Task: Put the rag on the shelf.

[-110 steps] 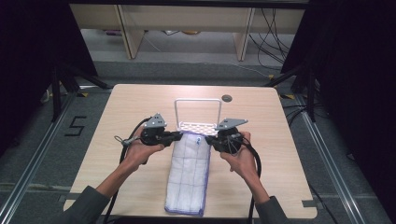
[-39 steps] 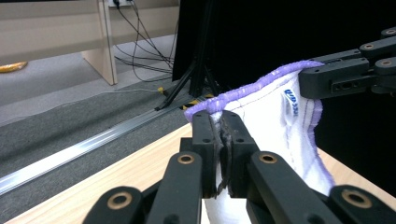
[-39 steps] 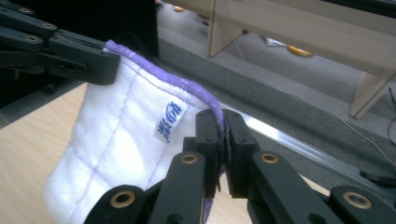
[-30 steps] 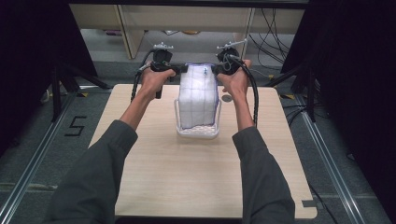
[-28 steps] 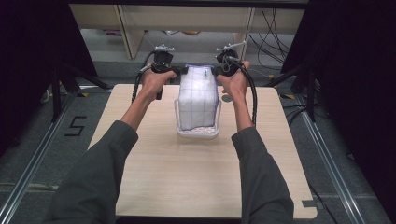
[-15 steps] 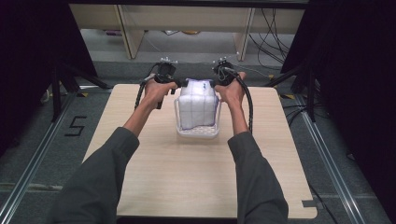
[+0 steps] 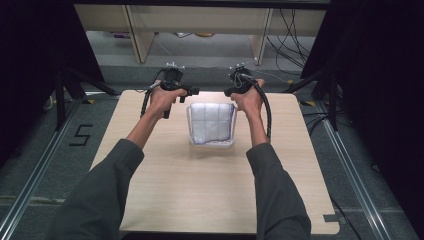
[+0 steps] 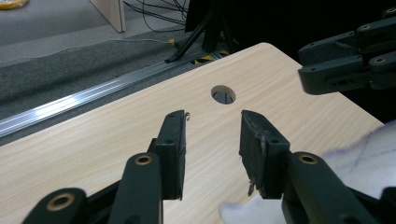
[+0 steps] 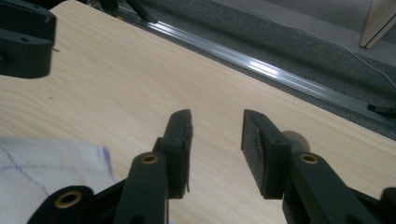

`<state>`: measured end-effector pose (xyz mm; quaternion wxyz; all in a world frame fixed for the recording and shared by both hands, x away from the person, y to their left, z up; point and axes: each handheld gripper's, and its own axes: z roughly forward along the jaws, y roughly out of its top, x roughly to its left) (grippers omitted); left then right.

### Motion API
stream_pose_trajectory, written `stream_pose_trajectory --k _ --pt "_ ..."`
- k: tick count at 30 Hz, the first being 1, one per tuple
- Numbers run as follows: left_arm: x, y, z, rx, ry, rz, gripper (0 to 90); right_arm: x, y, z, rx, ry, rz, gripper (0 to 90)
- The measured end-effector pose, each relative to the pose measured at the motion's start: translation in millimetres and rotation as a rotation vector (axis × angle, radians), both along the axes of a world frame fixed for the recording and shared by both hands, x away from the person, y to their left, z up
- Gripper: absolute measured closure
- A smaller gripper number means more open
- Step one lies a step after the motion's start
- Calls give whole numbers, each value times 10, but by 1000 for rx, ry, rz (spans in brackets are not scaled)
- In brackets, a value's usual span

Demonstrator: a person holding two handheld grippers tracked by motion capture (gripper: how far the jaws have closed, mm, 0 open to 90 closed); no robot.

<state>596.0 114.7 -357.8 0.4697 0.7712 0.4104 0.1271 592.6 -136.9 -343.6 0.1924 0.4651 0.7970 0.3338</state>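
Change: now that both pairs of jaws have just been opening, the cloth (image 7: 212,122) that hung between them a second ago is let go and lies draped over the rack (image 7: 210,145).
Left gripper (image 8: 211,140): jaws parted, nothing between the pads, bare table (image 8: 116,135) behind them; a white corner of the cloth shows at its 4 o'clock.
Right gripper (image 9: 216,140): jaws likewise apart and empty; the cloth sits at its 8 o'clock.
Cloth: in the high view it rests at the table's 12 o'clock end, between the two hands, which flank it at 10 and 2 o'clock.
Hands: both have sunk since a second ago.
Meaning: the hanging looks done; drawing back should remain.
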Motion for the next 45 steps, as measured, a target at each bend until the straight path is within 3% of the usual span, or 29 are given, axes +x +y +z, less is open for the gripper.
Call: stream_pose_trajectory --k 5,10,23,24,28,34,39,45 --pt "-46 91 29 -17 5 18 566 -49 -48 78 4 -17 -9 597" --pt "-118 155 73 -21 35 -11 484 -115 -108 170 25 -29 -1 557" --pt "-394 352 171 -33 28 -25 418 -316 -214 252 89 -34 32 460" --pt "-421 349 173 -50 26 -23 413 -335 -217 259 91 -24 30 452" --pt "-508 353 173 -43 32 -41 394 -410 -237 294 106 -29 33 441" --pt "-661 359 189 -72 20 -73 373 -523 -254 304 131 -44 45 423" --pt "-795 370 174 -97 20 -95 350 -641 -258 327 122 -45 55 414" --pt "-988 374 110 -96 2 -112 329 -762 -254 335 122 -53 83 408"
